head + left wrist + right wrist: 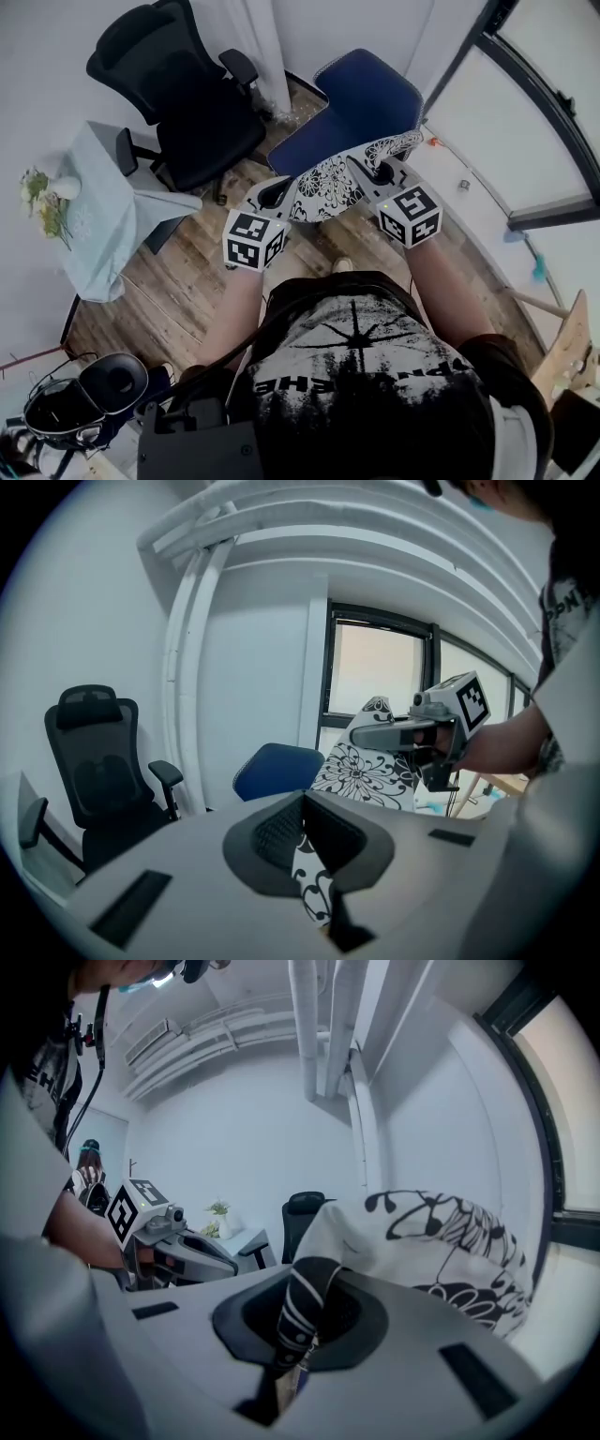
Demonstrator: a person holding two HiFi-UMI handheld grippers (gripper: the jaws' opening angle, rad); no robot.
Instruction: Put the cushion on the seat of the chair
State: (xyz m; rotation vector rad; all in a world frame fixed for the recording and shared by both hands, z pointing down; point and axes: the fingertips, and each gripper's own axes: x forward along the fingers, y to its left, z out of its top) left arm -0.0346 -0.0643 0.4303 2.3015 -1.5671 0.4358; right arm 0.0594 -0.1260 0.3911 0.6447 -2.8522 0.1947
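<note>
Person's dark shirt [361, 370] fills six o'clock. Left gripper [274, 197] and right gripper [380, 174] each pinch the white, black-flowered cushion [328, 183] at centre, which hides the near edge of the blue chair [361, 98] at twelve o'clock.

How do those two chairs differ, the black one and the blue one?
The black chair has armrests and a headrest; the blue chair shows neither. The black chair stands by the cloth-covered table; the blue chair is just beyond the held cushion. Both stand on the wooden floor.
</note>
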